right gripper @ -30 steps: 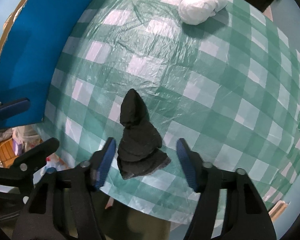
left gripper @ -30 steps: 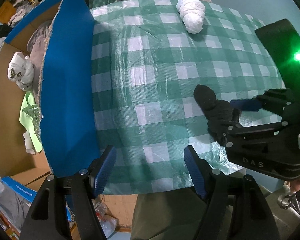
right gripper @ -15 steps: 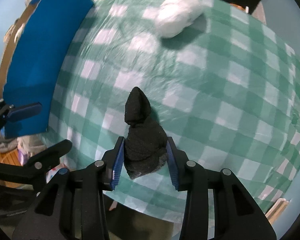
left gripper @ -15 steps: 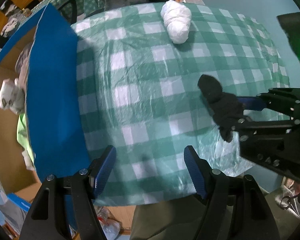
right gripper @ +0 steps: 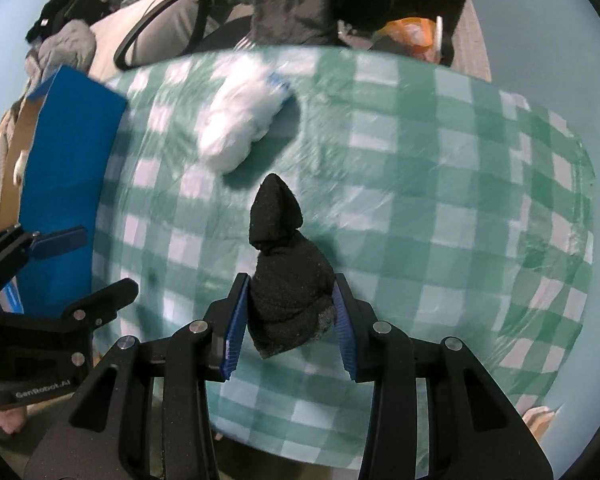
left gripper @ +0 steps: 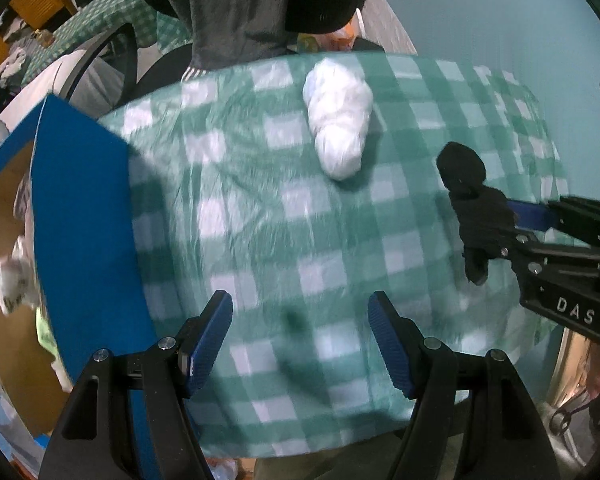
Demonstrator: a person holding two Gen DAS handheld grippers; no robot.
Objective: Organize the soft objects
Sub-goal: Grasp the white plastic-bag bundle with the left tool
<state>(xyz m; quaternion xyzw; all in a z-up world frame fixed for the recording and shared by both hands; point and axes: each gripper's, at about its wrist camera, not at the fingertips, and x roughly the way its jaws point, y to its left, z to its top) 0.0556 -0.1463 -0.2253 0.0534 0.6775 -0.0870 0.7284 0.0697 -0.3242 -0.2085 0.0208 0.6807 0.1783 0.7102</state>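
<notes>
My right gripper (right gripper: 288, 320) is shut on a rolled black sock (right gripper: 288, 280), which hangs above the green checked tablecloth (right gripper: 420, 200); the same black sock (left gripper: 476, 216) shows at the right of the left wrist view, pinched in the right gripper (left gripper: 500, 228). A white rolled sock bundle (left gripper: 338, 124) lies near the table's far edge, also the white bundle (right gripper: 244, 124) up left of the black sock. My left gripper (left gripper: 300, 336) stands open over the cloth with nothing between its fingers.
A cardboard box with a blue flap (left gripper: 84, 216) stands at the table's left side, with clothes inside (left gripper: 14, 284). A person in dark clothing (left gripper: 252, 4) stands beyond the far edge, beside a chair (left gripper: 112, 52).
The right gripper closed on the black sock and lifted it off the cloth. Both grippers moved back from the table, so more of its far edge and the person shows.
</notes>
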